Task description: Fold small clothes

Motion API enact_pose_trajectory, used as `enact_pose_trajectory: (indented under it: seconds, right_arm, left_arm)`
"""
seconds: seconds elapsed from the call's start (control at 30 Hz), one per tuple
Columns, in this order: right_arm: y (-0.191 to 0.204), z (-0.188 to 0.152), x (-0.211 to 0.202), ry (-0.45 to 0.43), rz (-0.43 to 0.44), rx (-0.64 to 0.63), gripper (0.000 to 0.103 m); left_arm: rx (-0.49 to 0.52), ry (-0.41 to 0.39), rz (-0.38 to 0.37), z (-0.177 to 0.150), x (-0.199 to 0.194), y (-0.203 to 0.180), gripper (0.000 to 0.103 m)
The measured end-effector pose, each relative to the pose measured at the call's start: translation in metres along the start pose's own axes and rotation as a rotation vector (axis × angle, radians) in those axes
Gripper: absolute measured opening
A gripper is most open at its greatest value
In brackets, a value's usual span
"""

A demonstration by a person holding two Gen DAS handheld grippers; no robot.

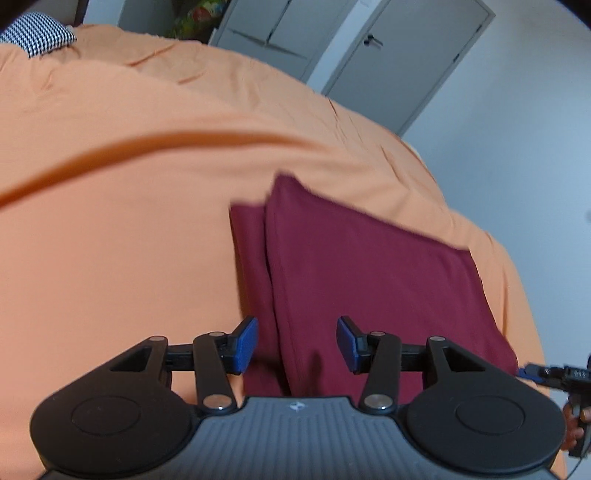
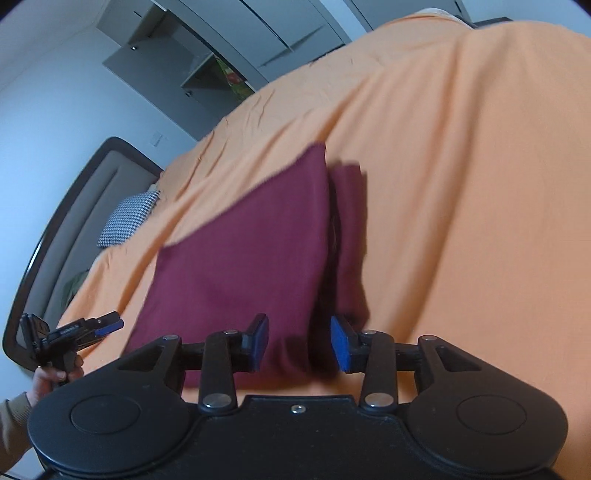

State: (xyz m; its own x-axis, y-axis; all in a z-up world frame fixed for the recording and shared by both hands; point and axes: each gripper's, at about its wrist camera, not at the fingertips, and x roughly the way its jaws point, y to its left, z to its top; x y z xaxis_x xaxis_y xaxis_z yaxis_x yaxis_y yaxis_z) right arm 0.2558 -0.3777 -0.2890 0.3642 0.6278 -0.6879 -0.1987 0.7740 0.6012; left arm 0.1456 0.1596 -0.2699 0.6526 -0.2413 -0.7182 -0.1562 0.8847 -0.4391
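A maroon garment [image 1: 369, 277] lies folded flat on the orange bed sheet [image 1: 129, 221], with a narrower layer showing along its left side. My left gripper [image 1: 297, 343] hovers over its near edge, blue pads apart and nothing pinched between them. In the right wrist view the same garment [image 2: 240, 277] lies ahead, its narrow layer on the right. My right gripper [image 2: 299, 343] stands open above its near edge. Each gripper shows in the other's view: the right gripper [image 1: 535, 371] at the far right, the left gripper [image 2: 107, 326] at the lower left, held by a hand [image 2: 51, 376].
The orange sheet [image 2: 461, 184] covers the whole bed and is creased. A black-and-white checked pillow [image 1: 37, 33] [image 2: 129, 218] lies by the padded headboard [image 2: 74, 206]. Grey wardrobe doors [image 1: 406, 55] and open shelves [image 2: 207, 70] stand beyond the bed.
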Motion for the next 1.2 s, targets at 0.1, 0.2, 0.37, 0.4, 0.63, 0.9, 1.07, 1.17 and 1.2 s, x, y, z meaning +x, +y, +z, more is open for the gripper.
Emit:
enact_pose_trajectory:
  seconds: [0.1, 0.2, 0.37, 0.4, 0.63, 0.9, 1.07, 1.17, 1.2]
  right_arm:
    - [0.003, -0.006, 0.003, 0.021, -0.007, -0.032, 0.04]
    - [0.002, -0.006, 0.007, 0.031, -0.006, -0.048, 0.04]
    - [-0.01, 0.002, 0.004, 0.009, 0.012, -0.035, 0.04]
    - [-0.012, 0.003, 0.005, 0.013, 0.018, -0.032, 0.04]
    - [-0.009, 0.008, 0.03, 0.14, 0.087, -0.128, 0.004]
    - [-0.034, 0.028, 0.025, 0.273, 0.028, -0.121, 0.003]
    - [-0.027, 0.028, 0.024, 0.269, 0.033, -0.089, 0.02]
    - [-0.021, 0.033, -0.005, 0.167, 0.022, -0.074, 0.032]
    - [-0.017, 0.035, -0.013, 0.131, 0.027, -0.071, 0.032]
  left_arm:
    - [0.007, 0.037, -0.028, -0.021, -0.007, -0.004, 0.051]
    - [0.03, 0.057, -0.004, -0.029, -0.005, -0.006, 0.051]
    - [-0.044, 0.052, -0.032, -0.025, 0.002, 0.007, 0.05]
    - [-0.061, 0.058, -0.044, -0.025, 0.003, 0.011, 0.046]
    - [-0.059, 0.112, -0.035, -0.021, 0.011, 0.02, 0.007]
    - [0.012, 0.2, 0.04, -0.022, 0.027, 0.021, 0.004]
    - [-0.014, 0.168, 0.034, -0.015, 0.01, 0.02, 0.015]
    - [0.014, 0.097, 0.042, -0.009, -0.017, 0.011, 0.025]
    - [0.032, 0.073, 0.029, -0.007, -0.023, 0.004, 0.025]
